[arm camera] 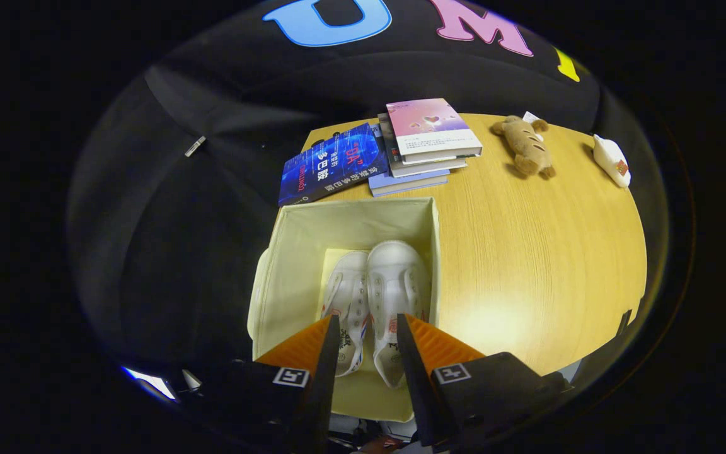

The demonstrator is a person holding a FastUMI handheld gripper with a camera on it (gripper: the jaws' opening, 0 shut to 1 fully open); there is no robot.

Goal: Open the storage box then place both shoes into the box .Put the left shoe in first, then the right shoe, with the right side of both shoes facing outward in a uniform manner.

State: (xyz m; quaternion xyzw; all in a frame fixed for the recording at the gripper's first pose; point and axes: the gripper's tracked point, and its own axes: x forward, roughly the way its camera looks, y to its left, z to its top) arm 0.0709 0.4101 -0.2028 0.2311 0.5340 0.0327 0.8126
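An open cream fabric storage box [287,265] stands at the near left edge of the wooden table [527,252]. Two white canvas shoes lie side by side on its floor, toes pointing away from me. The left-hand shoe [345,296] is partly tucked under the right-hand shoe [394,284], which lies a little higher. My gripper [368,325] hovers above the box over the shoes' heels. Its fingers stand apart with a gap between them and nothing gripped.
A dark blue book [331,164] and a stack of books with a pink cover [429,129] lie beyond the box. Farther right on the table are a brown plush toy [524,145] and a small white object [612,161].
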